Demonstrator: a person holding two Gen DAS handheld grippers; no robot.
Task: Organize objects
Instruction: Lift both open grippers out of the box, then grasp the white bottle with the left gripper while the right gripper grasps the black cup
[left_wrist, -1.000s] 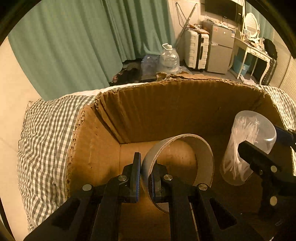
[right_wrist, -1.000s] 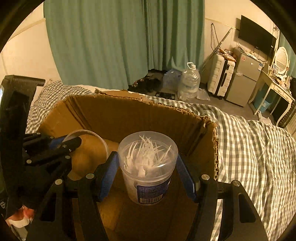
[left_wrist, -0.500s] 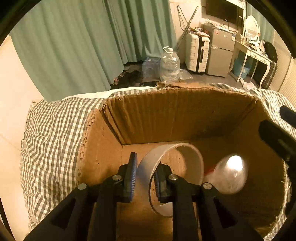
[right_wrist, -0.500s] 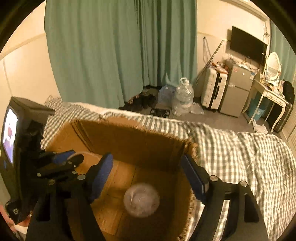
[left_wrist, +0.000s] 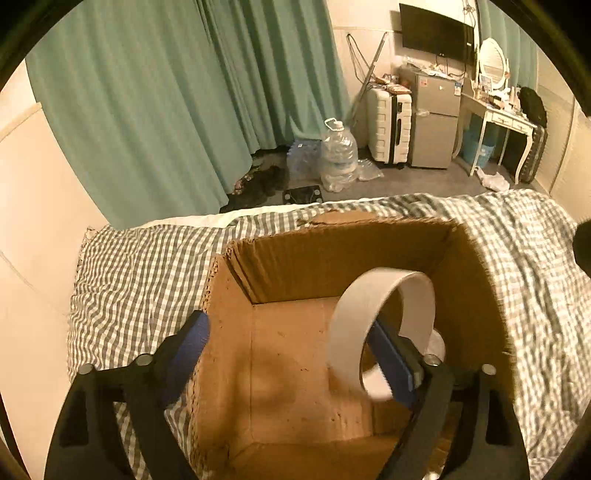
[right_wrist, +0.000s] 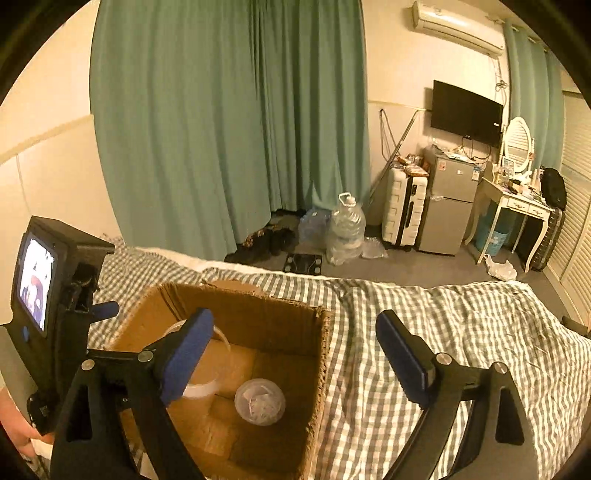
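**Desk:** Four things, largest first, please.

**Operator:** I see the checked bed (right_wrist: 443, 332) beneath everything. On it sits the open cardboard box (right_wrist: 258, 306), mouth up.

**Desk:** And the task items?

**Operator:** Both are inside the box. The white tape ring (left_wrist: 380, 295) stands on edge at the box's left side in my right camera. Its flat band is upright and its opening faces sideways, so its axis runs roughly level. It looks blurred in my left camera. One blue pad of my left claw (left_wrist: 286, 321) shows through the opening, and I cannot tell whether pad and ring touch.

**Desk:** The jar?

**Operator:** The clear jar of white sticks (right_wrist: 259, 401) rests on the box floor just right of the ring. I look straight down onto its round top, so its long axis points up toward my right camera.

**Desk:** Claws?

**Operator:** My left claw is spread wide over the box, pinching nothing. My right claw (right_wrist: 293, 315) is also spread wide and empty, above the box's right wall and the bed.
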